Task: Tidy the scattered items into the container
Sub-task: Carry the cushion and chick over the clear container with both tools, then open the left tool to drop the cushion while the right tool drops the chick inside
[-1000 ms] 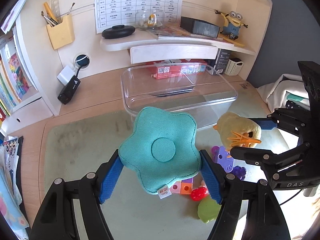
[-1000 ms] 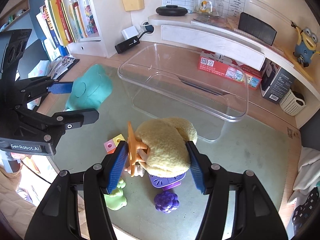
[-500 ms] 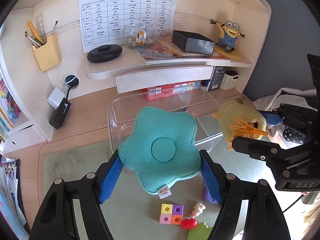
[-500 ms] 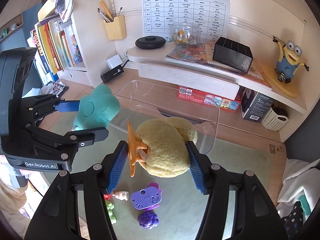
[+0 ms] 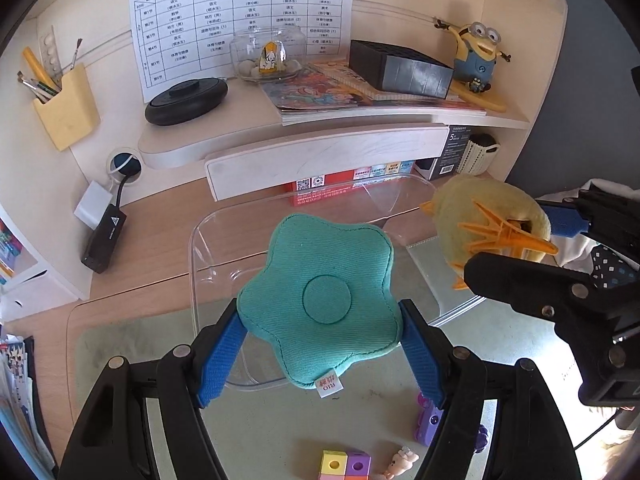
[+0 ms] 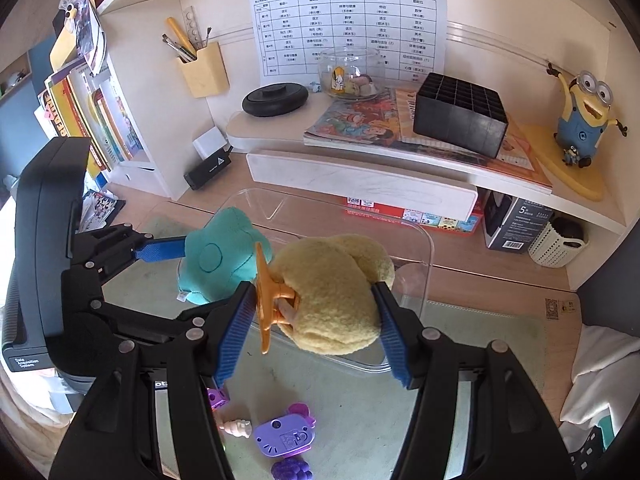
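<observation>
My left gripper (image 5: pixel 320 354) is shut on a teal flower-shaped cushion (image 5: pixel 318 306) and holds it above the near end of the clear plastic container (image 5: pixel 200 240). My right gripper (image 6: pixel 316 328) is shut on a yellow plush duck (image 6: pixel 332 296) with orange feet, held above the container's near right rim (image 6: pixel 428 240). The duck (image 5: pixel 488 220) and right gripper (image 5: pixel 560 248) show at the right of the left wrist view. The cushion (image 6: pixel 216 258) and left gripper (image 6: pixel 160 268) show at the left of the right wrist view.
Small toys lie on the green mat: coloured cubes (image 5: pixel 346 465), a purple toy (image 6: pixel 284 436), purple grapes (image 6: pixel 291 470), a small figure (image 6: pixel 236 426). A shelf (image 5: pixel 320 136) with books, a black box and a Minion figure overhangs behind the container. A black adapter (image 5: pixel 104 236) lies at left.
Both grippers have risen and moved forward with their toys, from above the mat to above the container. The loose toys have slid to the lower edge of both views.
</observation>
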Available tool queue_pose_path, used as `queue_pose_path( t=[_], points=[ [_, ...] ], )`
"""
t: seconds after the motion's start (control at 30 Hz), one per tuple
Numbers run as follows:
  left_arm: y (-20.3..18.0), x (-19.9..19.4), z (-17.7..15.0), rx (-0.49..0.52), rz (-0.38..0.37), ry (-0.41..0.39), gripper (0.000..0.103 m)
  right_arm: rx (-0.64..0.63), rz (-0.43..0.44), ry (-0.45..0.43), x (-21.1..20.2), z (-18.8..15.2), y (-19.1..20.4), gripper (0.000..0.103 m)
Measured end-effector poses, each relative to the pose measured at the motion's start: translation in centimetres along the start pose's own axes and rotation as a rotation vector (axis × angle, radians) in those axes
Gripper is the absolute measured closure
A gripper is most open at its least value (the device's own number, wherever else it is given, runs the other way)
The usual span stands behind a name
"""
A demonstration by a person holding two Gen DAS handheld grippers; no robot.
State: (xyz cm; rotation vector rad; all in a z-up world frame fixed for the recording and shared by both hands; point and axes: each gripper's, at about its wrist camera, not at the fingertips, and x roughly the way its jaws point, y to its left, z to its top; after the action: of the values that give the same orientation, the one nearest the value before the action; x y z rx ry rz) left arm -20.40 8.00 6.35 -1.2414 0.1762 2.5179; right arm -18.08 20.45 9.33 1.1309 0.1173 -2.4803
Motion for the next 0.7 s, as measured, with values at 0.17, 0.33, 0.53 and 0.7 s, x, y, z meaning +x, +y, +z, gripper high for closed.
queue_pose_path(
  t=[0.17,0.33,0.53,0.7],
  points=[
    [-0.1,1.7,0.7,0.002,-0.012,0.028,0.031,-0.008,0.0,0.002,0.4,0.2,-0.3,0.047],
    [-0.7,3.2,1.3,0.011,-0.019,0.049,0.031,-0.006,-0.003,0.008,0.8,0.3,-0.8,0.047],
    [-1.7,4.4,1.7,0.039,-0.002,0.073,0.029,0.007,-0.005,0.014,1.2,0.3,-1.7,0.047],
    [-2.1,5.2,2.0,0.044,0.021,0.096,0.027,0.013,-0.001,0.021,1.5,0.4,-2.2,0.047]
  ],
)
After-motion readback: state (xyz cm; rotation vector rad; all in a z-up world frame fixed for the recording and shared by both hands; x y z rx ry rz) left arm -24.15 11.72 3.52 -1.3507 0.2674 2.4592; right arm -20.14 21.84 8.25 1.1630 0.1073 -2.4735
